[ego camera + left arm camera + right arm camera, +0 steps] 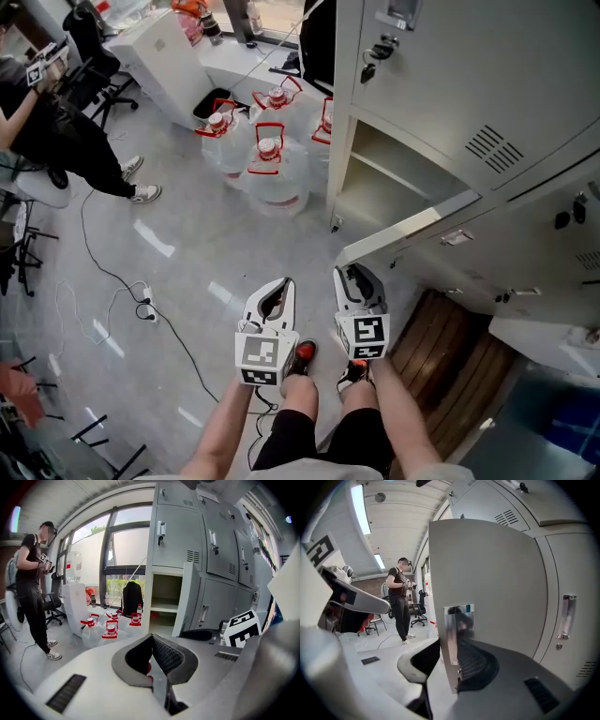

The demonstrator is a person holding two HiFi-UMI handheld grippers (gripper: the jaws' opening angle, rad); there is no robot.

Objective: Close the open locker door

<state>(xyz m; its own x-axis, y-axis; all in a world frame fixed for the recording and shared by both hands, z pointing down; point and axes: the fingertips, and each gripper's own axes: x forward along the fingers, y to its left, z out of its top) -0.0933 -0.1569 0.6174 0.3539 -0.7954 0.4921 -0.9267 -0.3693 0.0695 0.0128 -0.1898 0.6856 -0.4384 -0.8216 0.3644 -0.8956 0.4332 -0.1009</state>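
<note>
Clamping the locker door (487, 573) edge, right gripper (450, 644).

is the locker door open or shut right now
Open. The locker door stands swung out, baring the compartment behind it, and its edge sits between the jaws of the right gripper.

Locker door (412, 228), 2 o'clock: plain pale grey; the lockers (441, 75) match it. Floor (187, 253): glossy grey. Water jugs (272, 173), 12 o'clock: clear, with red caps and handles. Left gripper (281, 287) and right gripper (351, 276): white shells, black pads, black-and-white square pattern at the rear. Shoes (305, 354): red and black.
</note>
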